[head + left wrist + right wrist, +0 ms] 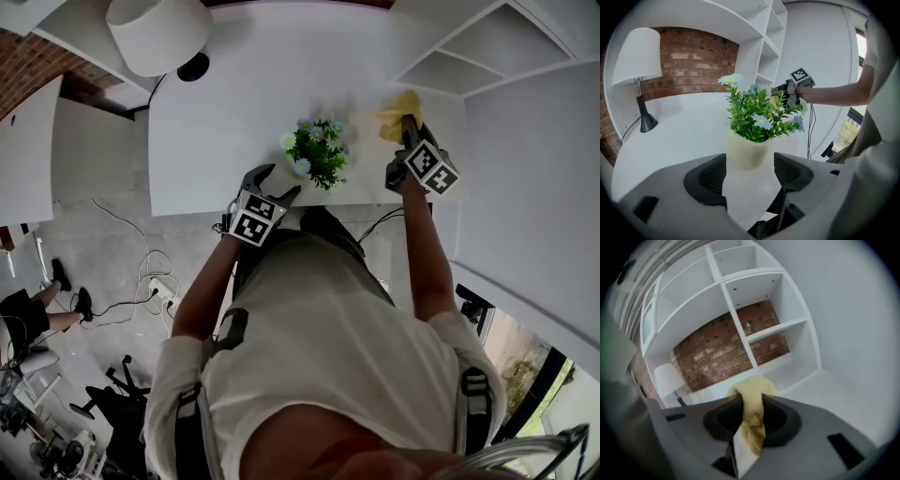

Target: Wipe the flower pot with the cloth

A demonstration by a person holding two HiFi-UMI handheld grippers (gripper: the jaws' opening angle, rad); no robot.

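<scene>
My right tongs pinch the limp yellow cloth; my left tongs gape empty just short of the flower pot — light and tippy, I judge — so I'd brace it low.

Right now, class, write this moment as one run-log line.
left tool: open, short of flower pot | right tool: shut on yellow cloth, held off the pot | wiping: not begun

Flower pot: cream, upright on table, holding green foliage with pale blue flowers. Cloth: yellow, bunched, clamped in right gripper jaws, at pot's 2 o'clock in head view.
</scene>
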